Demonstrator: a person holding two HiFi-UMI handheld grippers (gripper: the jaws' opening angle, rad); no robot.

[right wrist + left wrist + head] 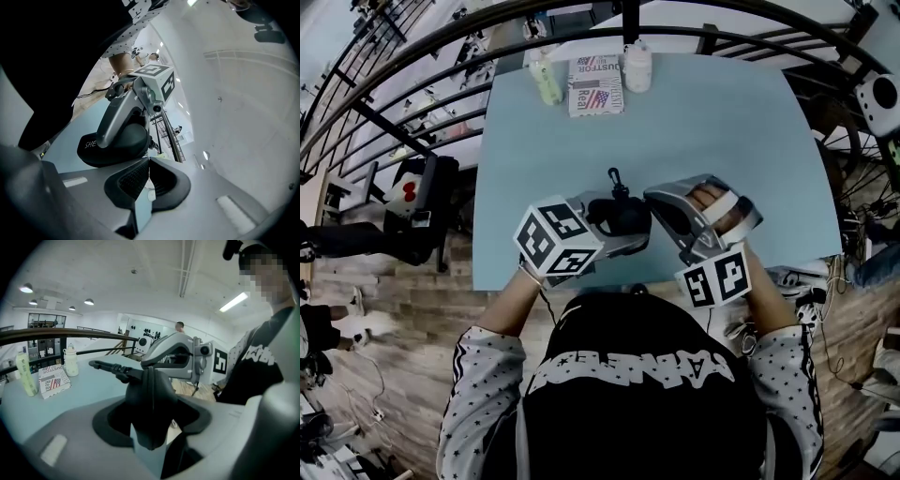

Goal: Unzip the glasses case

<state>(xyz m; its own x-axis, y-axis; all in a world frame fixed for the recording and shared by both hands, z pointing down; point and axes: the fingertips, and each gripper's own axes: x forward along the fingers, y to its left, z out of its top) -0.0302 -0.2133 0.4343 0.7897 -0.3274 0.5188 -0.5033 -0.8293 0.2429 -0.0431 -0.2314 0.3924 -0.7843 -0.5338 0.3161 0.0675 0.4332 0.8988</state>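
Left gripper's [617,228] fingers clamp glasses case [150,399] by table's [722,122] near edge (bare beyond); right gripper's [652,198] together.

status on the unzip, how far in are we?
Done: the glasses case is clamped in the left claw. In hand: the right claw is shut, its tips at the case's edge; whether it pinches anything there isn't visible. Left: the unzip itself, since the zip seam facing the left gripper view looks closed along its visible length.
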